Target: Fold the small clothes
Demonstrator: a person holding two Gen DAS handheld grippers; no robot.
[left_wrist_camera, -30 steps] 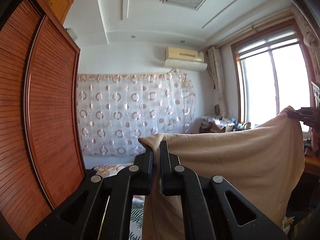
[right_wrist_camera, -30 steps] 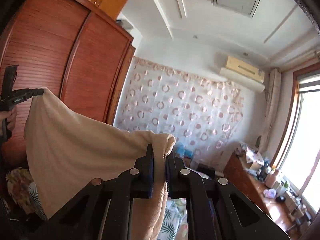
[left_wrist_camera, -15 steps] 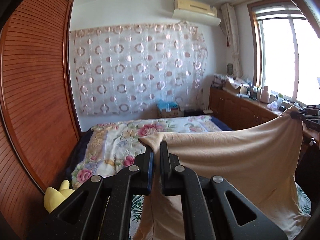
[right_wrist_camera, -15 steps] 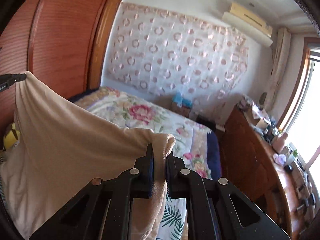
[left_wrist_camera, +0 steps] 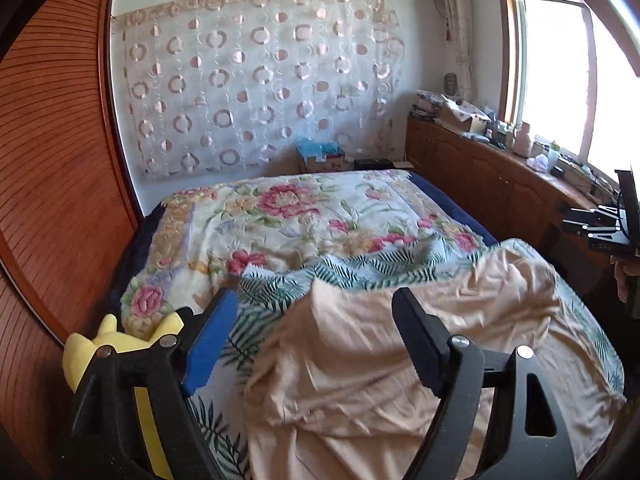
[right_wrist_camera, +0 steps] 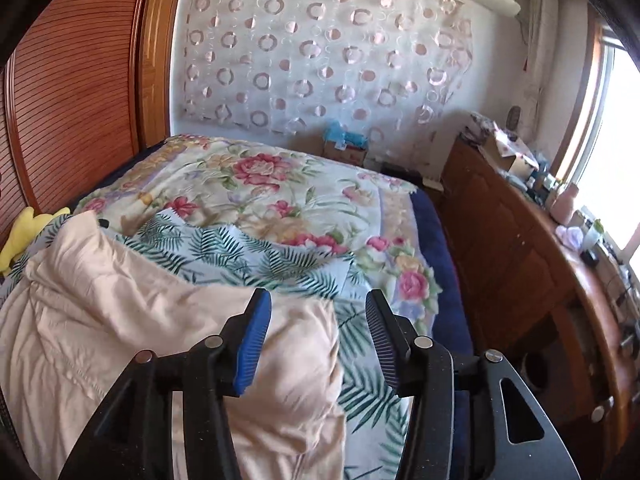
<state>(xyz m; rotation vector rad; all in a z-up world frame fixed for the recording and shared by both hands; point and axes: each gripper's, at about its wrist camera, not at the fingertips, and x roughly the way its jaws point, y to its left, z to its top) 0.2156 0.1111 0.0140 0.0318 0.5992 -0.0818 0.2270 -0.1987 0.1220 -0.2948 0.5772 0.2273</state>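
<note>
My left gripper point(left_wrist_camera: 312, 320) has just been opening, and its jaws now stand wide with the near left corner of the peach garment point(left_wrist_camera: 420, 344) below and between them, pads off the cloth. My right gripper point(right_wrist_camera: 316, 320) has also just been opening, less wide, and the garment's near right corner point(right_wrist_camera: 296, 344) bulges up between its 2 fingers without being pinched.

The garment lies rumpled on the palm-print sheet point(right_wrist_camera: 280, 260), its long axis running side to side from 1 gripper to the other, so each hand is nearest its own corner. I judge the next pinch must come down and forward from both.

Farther off, the floral quilt point(left_wrist_camera: 288, 216) covers the bed. By the far wall an open cardboard box point(left_wrist_camera: 320, 158) holds something blue I cannot identify.
</note>
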